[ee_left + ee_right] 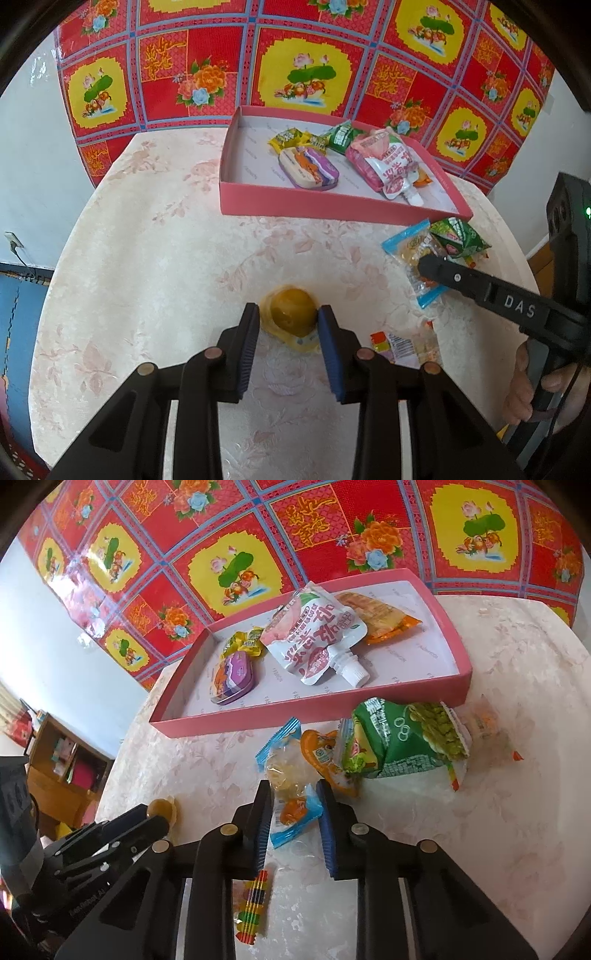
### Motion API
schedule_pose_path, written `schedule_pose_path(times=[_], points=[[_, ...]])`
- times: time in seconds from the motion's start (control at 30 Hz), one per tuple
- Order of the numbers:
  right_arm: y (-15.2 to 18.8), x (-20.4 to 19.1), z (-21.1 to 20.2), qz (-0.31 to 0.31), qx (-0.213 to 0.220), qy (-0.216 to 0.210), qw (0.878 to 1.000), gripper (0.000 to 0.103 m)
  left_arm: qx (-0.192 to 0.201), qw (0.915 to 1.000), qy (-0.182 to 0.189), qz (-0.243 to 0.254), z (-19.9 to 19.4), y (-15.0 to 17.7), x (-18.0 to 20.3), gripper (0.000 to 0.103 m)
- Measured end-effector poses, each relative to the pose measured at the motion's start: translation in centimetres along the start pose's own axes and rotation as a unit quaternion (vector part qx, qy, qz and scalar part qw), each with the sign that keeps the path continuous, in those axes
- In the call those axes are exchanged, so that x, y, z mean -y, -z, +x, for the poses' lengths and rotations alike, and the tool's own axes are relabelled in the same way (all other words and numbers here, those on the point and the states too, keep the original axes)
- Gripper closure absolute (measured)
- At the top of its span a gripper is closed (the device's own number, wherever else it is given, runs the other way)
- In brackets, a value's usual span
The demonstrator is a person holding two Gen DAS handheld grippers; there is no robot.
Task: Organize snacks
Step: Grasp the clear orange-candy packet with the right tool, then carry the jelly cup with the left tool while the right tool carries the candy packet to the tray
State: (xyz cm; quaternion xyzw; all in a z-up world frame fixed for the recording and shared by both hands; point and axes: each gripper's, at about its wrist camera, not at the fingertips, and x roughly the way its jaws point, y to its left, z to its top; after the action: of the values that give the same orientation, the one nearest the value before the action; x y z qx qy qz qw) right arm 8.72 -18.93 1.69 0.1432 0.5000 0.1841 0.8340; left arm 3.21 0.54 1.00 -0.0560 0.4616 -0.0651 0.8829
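A yellow jelly cup [293, 314] sits on the table. My left gripper [288, 319] is open, its blue pads on either side of the cup, apart from it. The cup also shows in the right wrist view [162, 808]. My right gripper [293, 794] is open around a clear snack packet with blue ends [290, 794], which also shows in the left wrist view [413, 258]. A green snack bag [402, 738] lies beside it. The pink box [332, 205] holds a purple tin [310, 170], a white-pink spout pouch [391, 162] and small candies.
A rainbow-striped candy packet [253, 908] lies under my right gripper; it also shows in the left wrist view [399, 345]. An orange packet [321, 755] lies by the green bag. The round table [147, 258] has a pale floral cloth. A shelf [62, 760] stands left.
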Motion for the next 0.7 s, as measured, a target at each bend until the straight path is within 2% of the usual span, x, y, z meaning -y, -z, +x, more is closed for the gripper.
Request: schedule_pose_path(times=[0.37, 0.7], points=[[0.5, -0.7, -2.8, -0.021, 0.03, -0.02, 0.999, 0.079, 0.022, 0.9998, 0.005, 0.0, -1.6, -1.2, 0.2, 0.069], [-0.8, -1.3, -5.0, -0.034, 0.064, -0.027, 0.997, 0.079, 0.043, 0.9991, 0.0, 0.002, -1.7, -3.6, 0.1, 0.069]])
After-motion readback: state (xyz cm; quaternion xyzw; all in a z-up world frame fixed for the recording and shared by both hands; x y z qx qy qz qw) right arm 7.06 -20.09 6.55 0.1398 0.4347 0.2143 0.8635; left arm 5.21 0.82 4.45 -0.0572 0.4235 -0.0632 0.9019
